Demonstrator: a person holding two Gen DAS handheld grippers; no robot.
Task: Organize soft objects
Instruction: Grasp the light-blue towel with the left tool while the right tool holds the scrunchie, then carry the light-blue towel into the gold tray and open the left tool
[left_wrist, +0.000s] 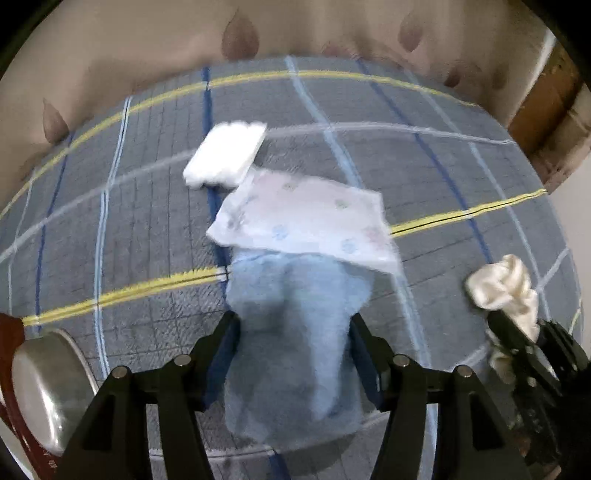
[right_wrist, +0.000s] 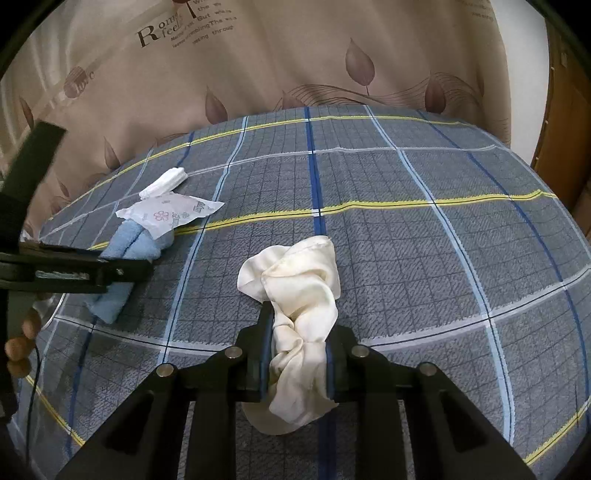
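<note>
Four soft items (right_wrist: 291, 280) on bedspread (right_wrist: 406, 240)

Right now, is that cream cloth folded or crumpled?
Crumpled. The cream cloth bunches in loose wrinkles, pinched between the right gripper's fingers.

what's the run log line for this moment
left tool: open over blue towel | right tool: shut on cream cloth

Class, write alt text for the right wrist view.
The right tongs grip a crumpled cream cloth over a grey plaid sheet. At far left, the left tongs stand open around a blue towel, with a floral packet across its far end.
</note>
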